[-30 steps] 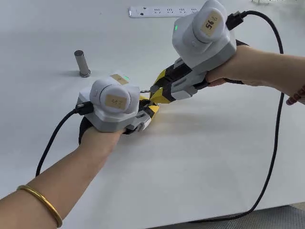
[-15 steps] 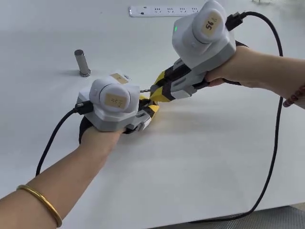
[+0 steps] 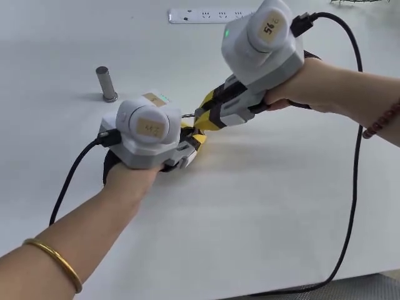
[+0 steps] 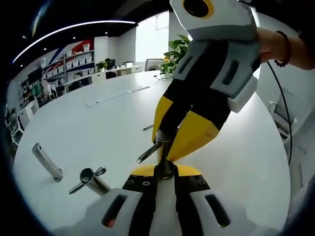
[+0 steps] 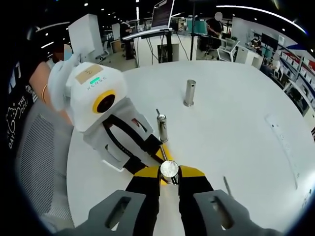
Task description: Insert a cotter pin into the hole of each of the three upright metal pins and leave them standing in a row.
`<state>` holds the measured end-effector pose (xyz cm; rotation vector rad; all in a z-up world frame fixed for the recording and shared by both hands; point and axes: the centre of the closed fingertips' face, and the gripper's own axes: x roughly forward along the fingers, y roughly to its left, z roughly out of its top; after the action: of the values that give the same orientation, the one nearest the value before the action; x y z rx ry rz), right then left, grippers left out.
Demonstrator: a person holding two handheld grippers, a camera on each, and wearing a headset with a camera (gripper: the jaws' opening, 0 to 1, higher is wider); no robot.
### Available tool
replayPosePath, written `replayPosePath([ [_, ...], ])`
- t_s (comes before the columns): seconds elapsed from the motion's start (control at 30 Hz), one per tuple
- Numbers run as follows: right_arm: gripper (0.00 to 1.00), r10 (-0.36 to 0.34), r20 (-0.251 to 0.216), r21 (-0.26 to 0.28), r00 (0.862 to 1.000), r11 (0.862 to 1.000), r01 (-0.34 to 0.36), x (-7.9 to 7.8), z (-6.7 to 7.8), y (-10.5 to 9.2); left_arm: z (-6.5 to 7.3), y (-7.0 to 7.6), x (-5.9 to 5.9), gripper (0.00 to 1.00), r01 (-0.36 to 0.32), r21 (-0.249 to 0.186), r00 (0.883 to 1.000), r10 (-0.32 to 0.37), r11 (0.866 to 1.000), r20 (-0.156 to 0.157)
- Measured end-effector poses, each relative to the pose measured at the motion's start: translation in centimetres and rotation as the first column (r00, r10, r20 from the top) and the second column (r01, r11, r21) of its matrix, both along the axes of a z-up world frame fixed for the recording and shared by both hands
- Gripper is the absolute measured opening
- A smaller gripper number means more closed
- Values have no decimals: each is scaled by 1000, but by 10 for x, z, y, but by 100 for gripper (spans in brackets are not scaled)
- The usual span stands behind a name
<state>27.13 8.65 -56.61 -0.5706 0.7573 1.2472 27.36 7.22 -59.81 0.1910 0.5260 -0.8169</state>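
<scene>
My left gripper (image 3: 186, 142) (image 4: 165, 178) is shut on the lower part of an upright metal pin (image 4: 164, 156). From above, my right gripper (image 3: 199, 119) (image 5: 169, 173) has its yellow jaws shut around the top of that same metal pin (image 5: 169, 168). A cotter pin (image 4: 147, 153) (image 3: 187, 115) (image 5: 161, 151) sticks out sideways from the pin's head. A second metal pin (image 4: 93, 179) (image 5: 161, 126) stands close by with a cotter pin through it. The third metal pin (image 3: 106, 84) (image 4: 47, 161) (image 5: 189, 92) stands further off, with no cotter pin.
A loose cotter pin (image 4: 147, 128) (image 5: 226, 186) lies on the white table (image 3: 262, 206). A white power strip (image 3: 212, 14) lies at the far edge. Black cables (image 3: 353, 187) trail from both grippers across the table.
</scene>
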Motion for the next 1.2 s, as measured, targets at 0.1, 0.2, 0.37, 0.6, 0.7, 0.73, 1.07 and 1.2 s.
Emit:
replayPosePath([
  [0.1, 8, -10, -4, 0, 1000, 1000, 10, 3, 0, -1, 0, 0, 3, 12, -6, 4, 1000, 6, 1000, 3],
  [0.2, 8, -13, -3, -2, 1000, 1000, 13, 5, 0, -1, 0, -1, 6, 12, -13, 0, 1000, 13, 1000, 1],
  [0.37, 8, -22, -5, 1, 1000, 1000, 22, 8, 1, -2, 2, -2, 11, 12, -26, -4, 1000, 26, 1000, 4],
  [0.6, 8, -29, -17, 8, 999, 1000, 29, 9, 1, -3, 2, -2, 13, 12, -34, -6, 999, 34, 999, -1],
  [0.7, 8, -27, -22, 11, 999, 1000, 28, 8, 1, -3, 2, -2, 14, 12, -34, -8, 999, 34, 999, -2],
  [0.73, 8, -16, -18, 12, 1000, 1000, 16, 7, 2, -3, 2, -2, 14, 12, -34, -8, 999, 34, 999, -2],
  [1.07, 9, -22, -24, 15, 999, 1000, 23, 3, 1, -3, 1, -3, 13, 12, -39, -12, 999, 38, 999, -17],
  [1.2, 9, -29, -26, 15, 999, 999, 30, 4, 1, -3, 1, -3, 12, 12, -42, -9, 999, 42, 999, -16],
])
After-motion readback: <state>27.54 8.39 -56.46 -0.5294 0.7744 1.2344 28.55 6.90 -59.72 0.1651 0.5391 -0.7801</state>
